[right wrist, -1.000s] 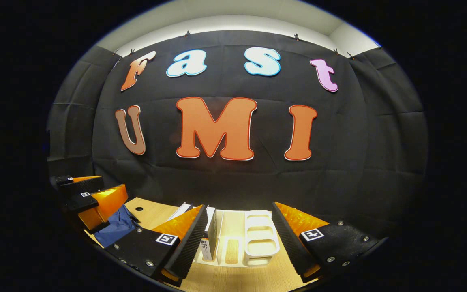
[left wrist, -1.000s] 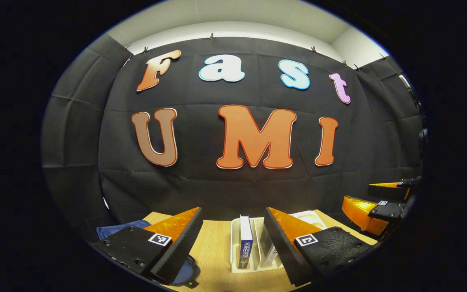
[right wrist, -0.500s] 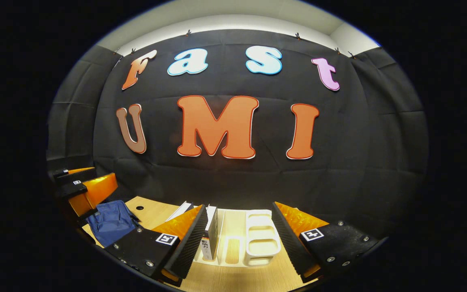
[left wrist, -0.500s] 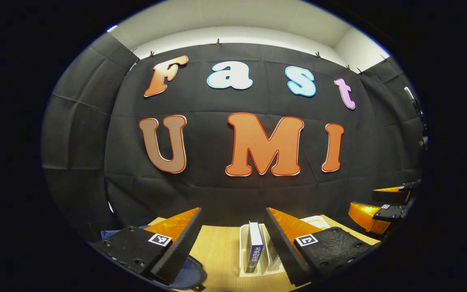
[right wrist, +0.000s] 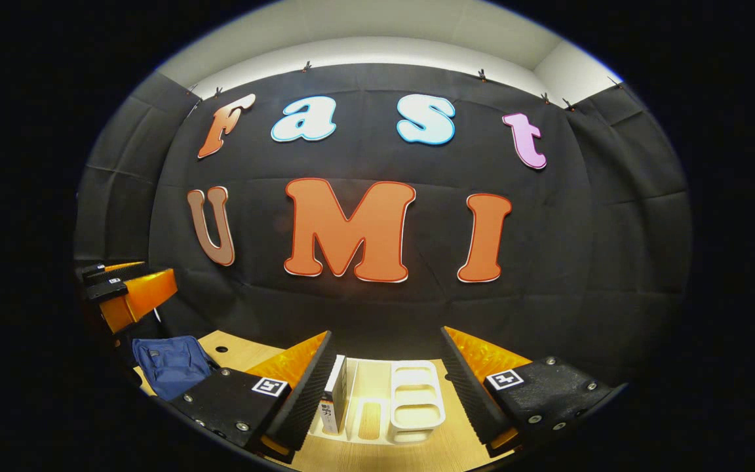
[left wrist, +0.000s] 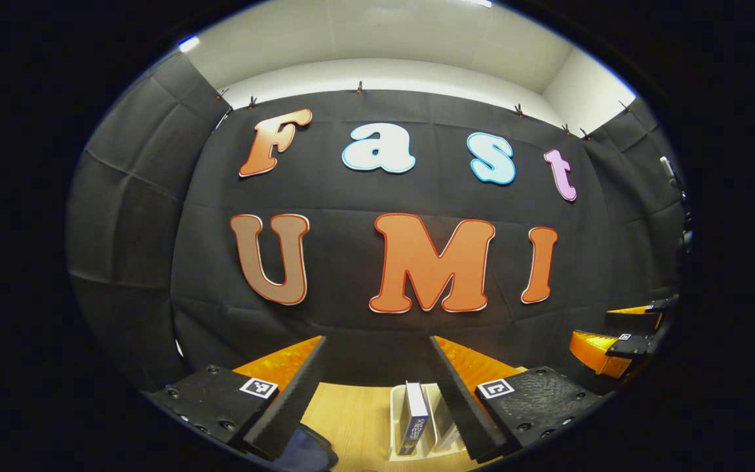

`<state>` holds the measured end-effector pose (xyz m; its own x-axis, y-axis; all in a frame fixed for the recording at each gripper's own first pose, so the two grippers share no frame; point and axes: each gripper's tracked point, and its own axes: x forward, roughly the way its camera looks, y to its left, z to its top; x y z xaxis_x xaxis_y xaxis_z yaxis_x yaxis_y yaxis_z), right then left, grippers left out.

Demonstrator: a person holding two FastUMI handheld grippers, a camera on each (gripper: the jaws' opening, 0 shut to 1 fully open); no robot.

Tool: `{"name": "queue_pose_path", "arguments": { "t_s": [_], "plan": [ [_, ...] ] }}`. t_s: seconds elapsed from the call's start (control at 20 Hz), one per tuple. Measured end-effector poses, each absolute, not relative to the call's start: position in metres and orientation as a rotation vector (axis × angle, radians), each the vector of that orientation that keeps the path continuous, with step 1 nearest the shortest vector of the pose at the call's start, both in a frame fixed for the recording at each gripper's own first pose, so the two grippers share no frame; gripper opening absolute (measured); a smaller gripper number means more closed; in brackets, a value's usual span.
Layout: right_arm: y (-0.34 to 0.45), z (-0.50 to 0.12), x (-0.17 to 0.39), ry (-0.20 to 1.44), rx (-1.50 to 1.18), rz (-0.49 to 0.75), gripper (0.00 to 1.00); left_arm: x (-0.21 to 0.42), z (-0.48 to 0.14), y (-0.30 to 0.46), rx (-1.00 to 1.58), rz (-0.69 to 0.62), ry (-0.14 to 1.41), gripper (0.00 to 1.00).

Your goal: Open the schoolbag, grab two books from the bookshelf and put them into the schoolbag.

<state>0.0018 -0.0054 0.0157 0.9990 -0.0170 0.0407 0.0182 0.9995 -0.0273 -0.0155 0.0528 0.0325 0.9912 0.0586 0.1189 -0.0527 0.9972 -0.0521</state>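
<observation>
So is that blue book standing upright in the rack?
Upright: the blue book stands on end, spine facing out, inside the white rack.

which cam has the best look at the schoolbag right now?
Right gripper view: the blue schoolbag lies nearly whole on the table, left of the right claw. Left gripper view catches just a blue edge beside the left claw.

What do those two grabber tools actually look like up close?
Each gripper, left and right, has two wedge-shaped fingers with ridged inner faces. They sit on dark textured blocks fastened with screws, and each block carries a small square black-and-white marker. In the right gripper view, the left gripper shows the same build.
</observation>
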Motion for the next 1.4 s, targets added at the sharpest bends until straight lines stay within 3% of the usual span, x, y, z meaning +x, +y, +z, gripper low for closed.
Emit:
{"name": "queue_pose_path", "arguments": {
  "t_s": [0.65,1.4],
  "plan": [
    [-0.016,-0.011,0.008,0.028,-0.024,-0.032,0.94,-0.012,-0.070,0.087,0.137,0.087,0.087,0.94],
    [-0.060,-0.049,0.007,0.115,-0.075,-0.149,0.94,-0.049,-0.285,0.143,0.587,0.105,0.605,0.95]
  ]
}}
